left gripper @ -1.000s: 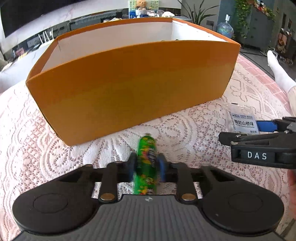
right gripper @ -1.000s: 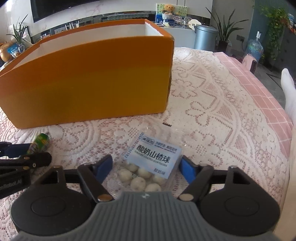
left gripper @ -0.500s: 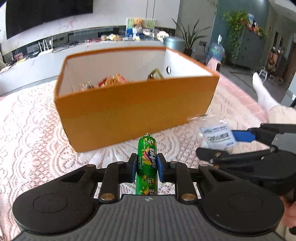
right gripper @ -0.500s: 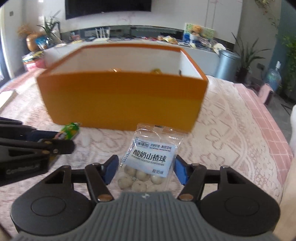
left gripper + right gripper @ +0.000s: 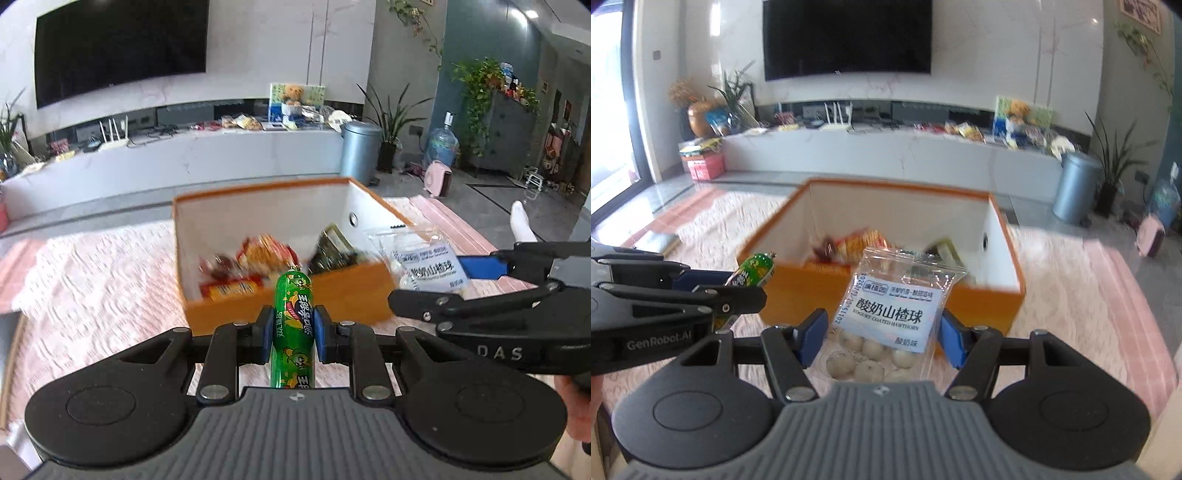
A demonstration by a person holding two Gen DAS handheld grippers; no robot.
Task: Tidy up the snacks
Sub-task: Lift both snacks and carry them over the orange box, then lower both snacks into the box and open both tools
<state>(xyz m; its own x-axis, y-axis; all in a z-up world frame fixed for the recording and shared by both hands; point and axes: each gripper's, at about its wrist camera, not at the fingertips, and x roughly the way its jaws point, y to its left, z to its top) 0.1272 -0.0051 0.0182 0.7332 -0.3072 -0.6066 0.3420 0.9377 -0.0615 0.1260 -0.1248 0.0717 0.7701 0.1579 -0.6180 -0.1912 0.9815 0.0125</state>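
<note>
Pink lace cloth [image 5: 96, 280] covers the wide surface below me, with a dark television [image 5: 847, 37] on the pale wall beyond. On that cloth sits the orange box [image 5: 997, 299], open at the top, a few snack packets [image 5: 258, 254] lying loose inside. I hold both tongs raised above the cloth, tilted down toward the box's near wall. My right tongs [image 5: 882, 338] grip a clear bag of yogurt-coated hawthorn balls [image 5: 894, 310] by its sides, their jaws having just narrowed onto it. My left tongs [image 5: 292, 334] are clamped on a green sausage stick [image 5: 293, 325], which stands upright between the blue pads, in front of the box.
</note>
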